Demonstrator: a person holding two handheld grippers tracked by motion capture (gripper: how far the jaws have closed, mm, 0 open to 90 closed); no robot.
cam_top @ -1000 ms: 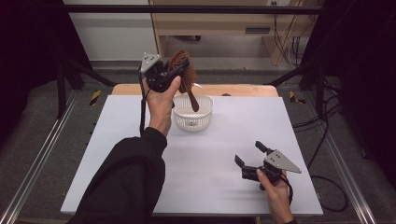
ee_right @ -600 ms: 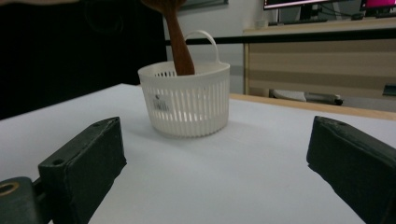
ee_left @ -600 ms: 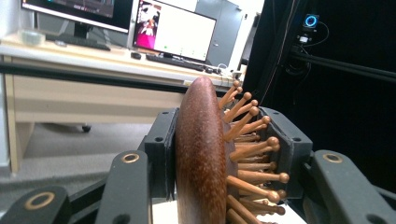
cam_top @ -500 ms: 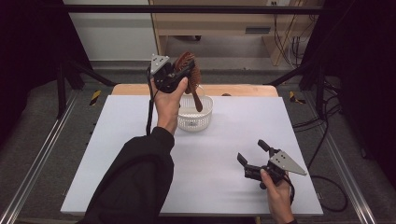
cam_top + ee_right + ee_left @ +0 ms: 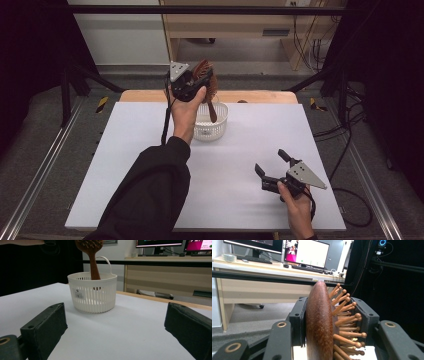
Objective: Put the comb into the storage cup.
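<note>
left gripper: fingers pinching hairbrush head, handle down in basket by worktop far edge | right gripper: fingers spread, near right corner

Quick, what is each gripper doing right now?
Left gripper: closed on the hairbrush, handle down in the basket.
Right gripper: open, holding nothing.

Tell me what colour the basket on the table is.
White; the basket shows best in the right gripper view.
</note>
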